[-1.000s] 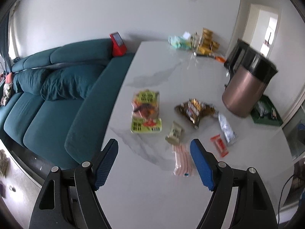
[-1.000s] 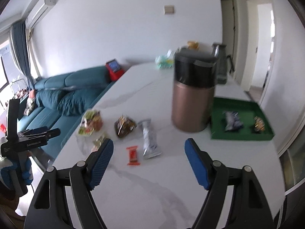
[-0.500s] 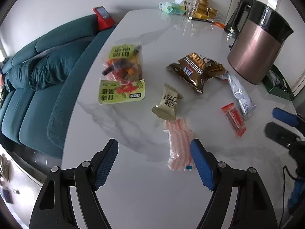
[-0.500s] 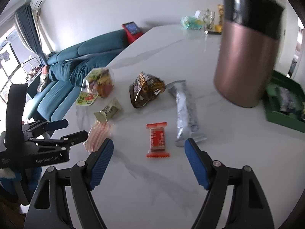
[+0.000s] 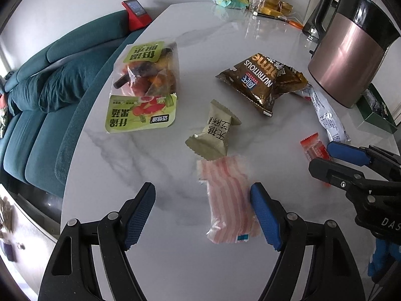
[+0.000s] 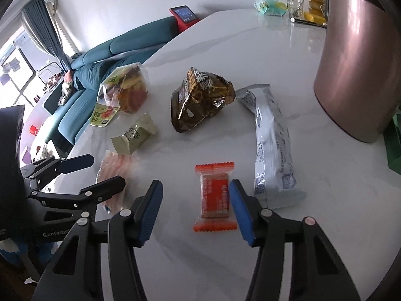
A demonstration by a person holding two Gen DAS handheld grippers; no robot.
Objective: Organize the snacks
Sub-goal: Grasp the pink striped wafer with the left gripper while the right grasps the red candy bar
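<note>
Snacks lie on the white marble table [image 5: 175,263]. My left gripper [image 5: 203,215] is open, low over the table, with a pink striped packet [image 5: 229,200] beside its right finger. A beige candy [image 5: 215,131], a green fruit-chip bag [image 5: 144,87], a brown bag [image 5: 263,80] and a silver packet [image 5: 328,118] lie beyond. My right gripper [image 6: 195,212] is open around a red wafer packet [image 6: 215,197], fingers either side, apart from it. The pink packet [image 6: 115,168] shows left there.
A copper kettle [image 5: 351,55] stands at the right, with a green tray [image 5: 376,120] behind it. Clutter [image 5: 265,2] sits at the table's far end. A teal sofa [image 5: 50,80] runs along the table's left edge.
Both grippers have dropped and moved forward toward the table. The left now sits by the pink packet, the right now straddles the red packet. Both stayed open.
</note>
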